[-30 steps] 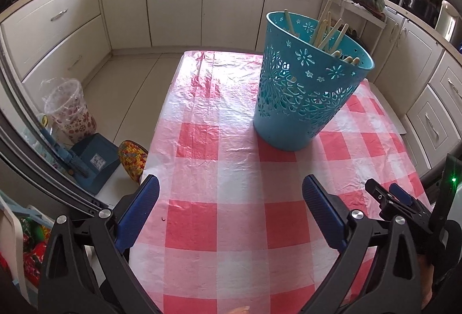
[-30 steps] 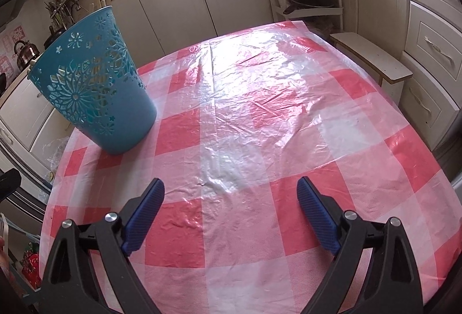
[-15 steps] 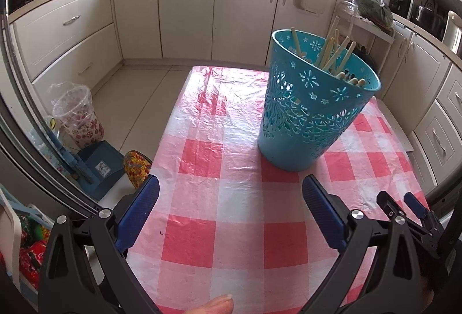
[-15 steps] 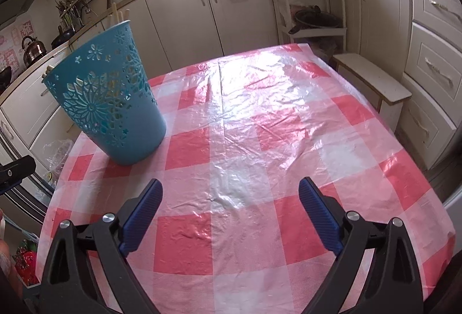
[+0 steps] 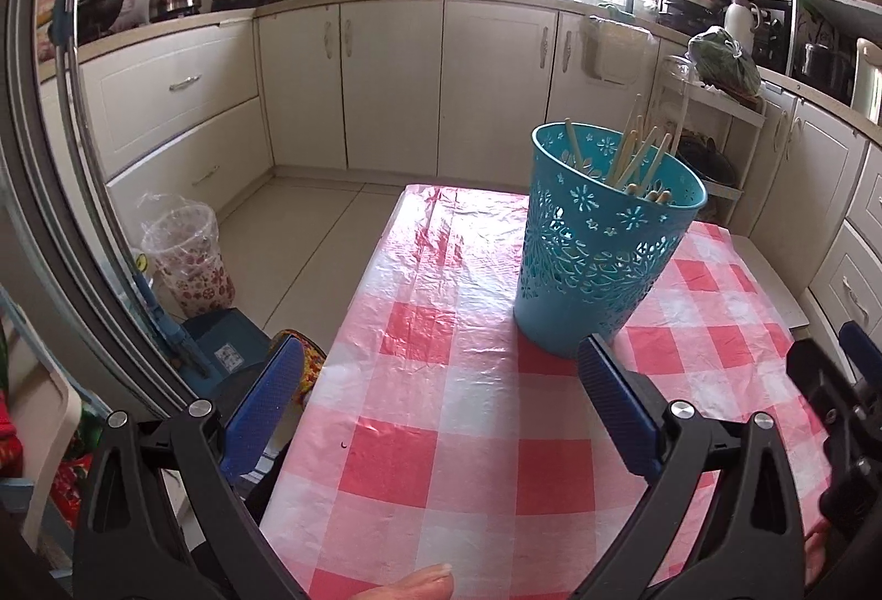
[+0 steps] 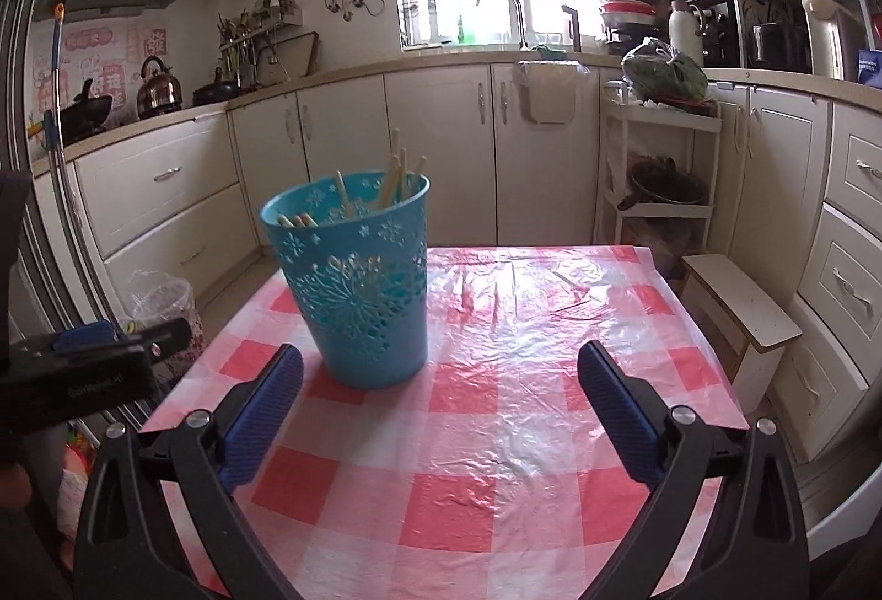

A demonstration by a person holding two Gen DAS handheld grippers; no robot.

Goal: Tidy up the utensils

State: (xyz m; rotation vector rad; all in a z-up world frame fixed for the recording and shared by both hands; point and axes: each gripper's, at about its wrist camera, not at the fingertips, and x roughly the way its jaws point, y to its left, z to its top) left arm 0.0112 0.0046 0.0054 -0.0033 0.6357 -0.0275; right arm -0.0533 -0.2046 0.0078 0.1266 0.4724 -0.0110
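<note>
Your left gripper (image 5: pixel 441 412) and right gripper (image 6: pixel 441 412) both have their fingers spread wide, holding nothing. The blue basket (image 6: pixel 361 291) with wooden sticks (image 5: pixel 639 153) stands on the tabletop (image 6: pixel 523 379), far left, near its left edge.

- Turquoise plastic basket (image 5: pixel 601 263): a round, tapered container with snowflake and flower cut-outs in its wall. It stands upright on the red-and-white checked tablecloth (image 5: pixel 441 379), right of centre in the left wrist view and left of centre in the right wrist view (image 6: pixel 364 291).
- Wooden chopsticks (image 5: pixel 639 153): a loose bundle of pale sticks standing inside the basket. They lean at various angles, their tips rising above the rim; also visible from the right wrist (image 6: pixel 399 181).
</note>
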